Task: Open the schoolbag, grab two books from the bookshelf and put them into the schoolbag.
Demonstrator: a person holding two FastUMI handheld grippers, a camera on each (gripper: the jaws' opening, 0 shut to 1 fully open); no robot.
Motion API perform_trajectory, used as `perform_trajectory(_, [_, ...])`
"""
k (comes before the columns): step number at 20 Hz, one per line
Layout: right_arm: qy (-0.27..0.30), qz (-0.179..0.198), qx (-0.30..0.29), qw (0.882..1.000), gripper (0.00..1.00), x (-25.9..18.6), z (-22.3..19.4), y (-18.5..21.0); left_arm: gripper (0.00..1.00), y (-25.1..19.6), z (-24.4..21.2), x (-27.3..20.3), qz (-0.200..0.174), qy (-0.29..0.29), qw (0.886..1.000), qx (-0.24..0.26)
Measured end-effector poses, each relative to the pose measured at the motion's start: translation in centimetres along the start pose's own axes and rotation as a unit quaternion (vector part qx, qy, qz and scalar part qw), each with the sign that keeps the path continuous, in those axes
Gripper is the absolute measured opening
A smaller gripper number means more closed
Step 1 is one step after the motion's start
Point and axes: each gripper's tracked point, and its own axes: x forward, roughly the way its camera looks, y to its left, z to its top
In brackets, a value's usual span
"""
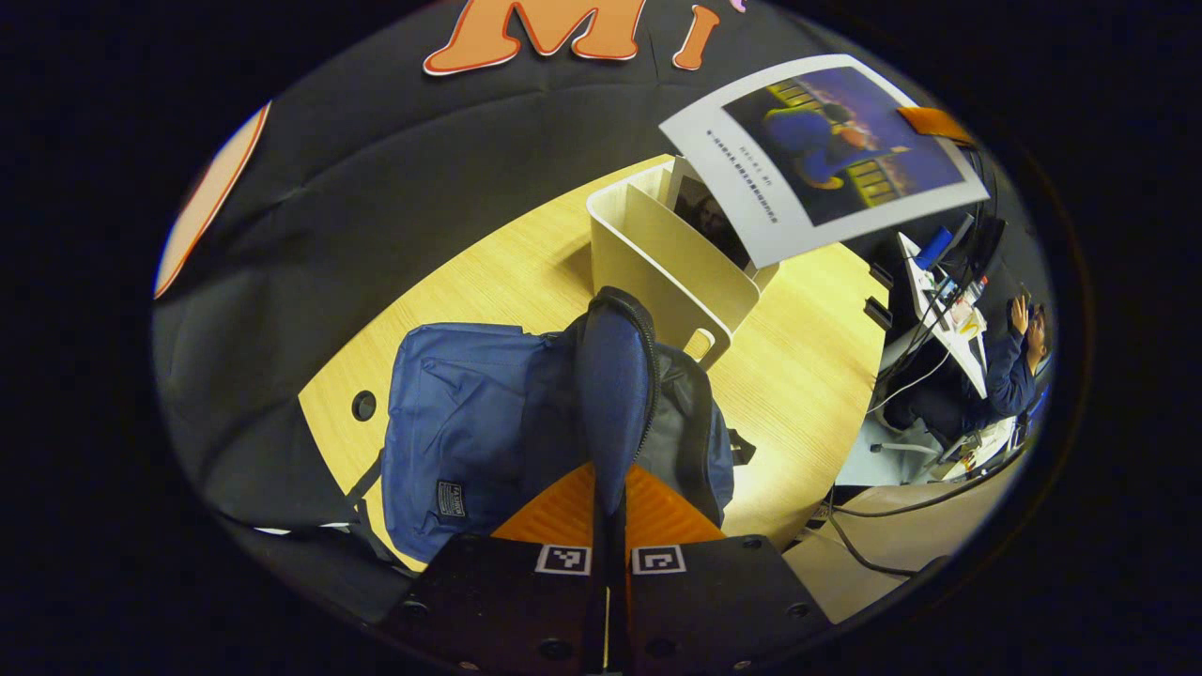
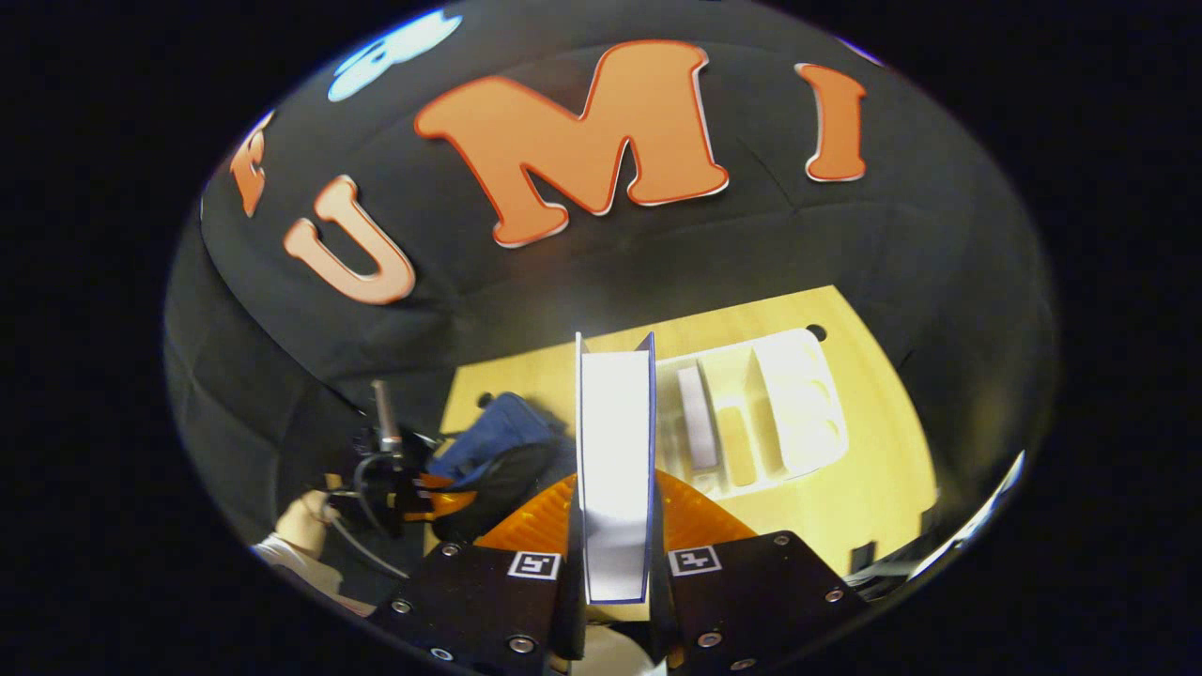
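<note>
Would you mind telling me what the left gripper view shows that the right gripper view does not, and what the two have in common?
Left gripper view alone: the lifted book's picture cover, a seated person at a desk, and the left gripper clamped on the bag's raised flap.
Right gripper view alone: the book's white page edge between the right gripper's fingers, and a hand.
Both: the blue fabric schoolbag, the cream plastic bookshelf, the light wooden table.

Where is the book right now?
The book is up in the air, pinched by the right gripper, above the table between the schoolbag and the bookshelf.
</note>
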Motion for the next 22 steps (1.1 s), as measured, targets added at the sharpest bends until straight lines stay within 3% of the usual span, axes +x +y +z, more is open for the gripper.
perform_trajectory(4, [-0.004,0.058,0.067,0.996,0.27,1.1,-6.8,-0.3,0.02,-0.4,0.0,-0.1,0.009,0.002,1.000,0.010])
perform_trajectory(8, [0.024,0.140,0.186,0.972,0.27,6.2,-13.7,1.0,0.02,-0.8,1.0,-0.6,0.026,-0.006,0.999,0.019])
perform_trajectory(11, [0.043,0.152,0.230,0.960,0.27,10.6,-18.0,0.8,0.02,-0.7,1.1,-1.4,0.037,-0.008,0.999,0.028])
perform_trajectory(14, [0.038,0.172,0.256,0.950,0.27,14.5,-19.2,1.1,0.01,-0.5,1.2,-1.3,0.044,-0.008,0.998,0.035])
perform_trajectory(18, [0.034,0.169,0.263,0.949,0.27,19.3,-20.6,2.0,0.01,-0.9,1.9,-1.6,0.046,-0.009,0.998,0.043])
perform_trajectory(19, [0.036,0.170,0.266,0.948,0.27,20.4,-20.9,2.5,0.08,-1.1,1.9,-1.6,0.046,-0.008,0.998,0.046])
perform_trajectory(20, [0.039,0.168,0.266,0.948,0.27,21.5,-21.3,3.0,0.08,-1.2,2.0,-1.6,0.046,-0.006,0.998,0.049])
perform_trajectory(21, [0.043,0.168,0.262,0.949,0.27,22.6,-21.5,3.7,0.01,-1.4,2.0,-1.7,0.044,-0.005,0.998,0.052])
perform_trajectory(22, [0.045,0.167,0.261,0.950,0.27,23.4,-21.6,4.3,0.01,-1.4,2.1,-1.8,0.046,-0.004,0.997,0.057])
